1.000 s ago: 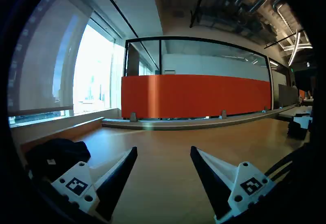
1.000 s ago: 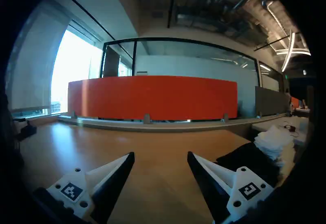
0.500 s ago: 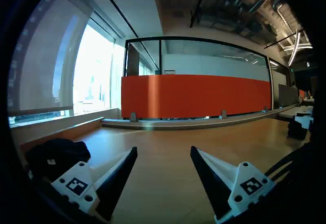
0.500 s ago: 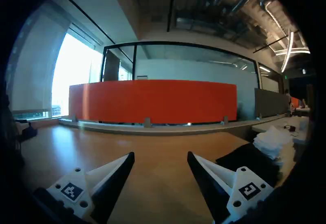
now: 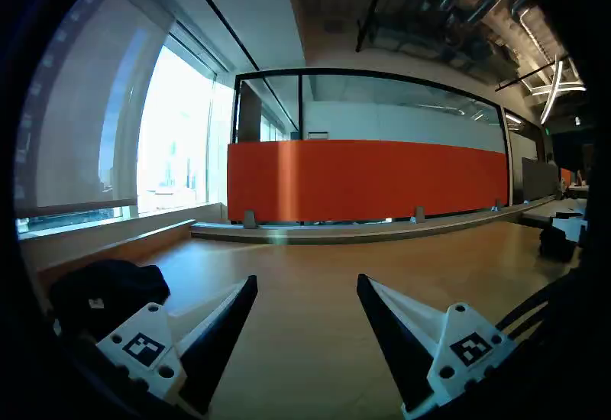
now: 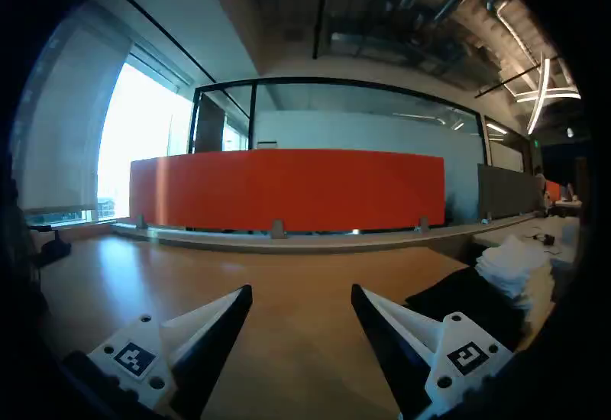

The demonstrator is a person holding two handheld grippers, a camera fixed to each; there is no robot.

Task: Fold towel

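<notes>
A stack of white folded towels (image 6: pixel 515 267) rests on a black cloth (image 6: pixel 466 298) at the right of the wooden table (image 6: pixel 305 282) in the right gripper view. My right gripper (image 6: pixel 302 298) hovers low over the table, open, with nothing between its fingers; the stack lies to its right and a little ahead. In the left gripper view my left gripper (image 5: pixel 305 290) is open too, empty, just above the bare wood (image 5: pixel 321 267). A crumpled black cloth (image 5: pixel 107 286) lies beside its left finger.
An orange divider panel (image 5: pixel 366 179) runs along the table's far edge. Large windows (image 5: pixel 172 141) stand to the left. A dark object with white on top (image 5: pixel 561 237) sits at the far right in the left gripper view. Another small dark object (image 6: pixel 53 250) sits at the table's left.
The right gripper's view tilted slightly between one second ago and half a second ago, so the divider sits a little lower; since then it has held still. The left gripper has not moved.
</notes>
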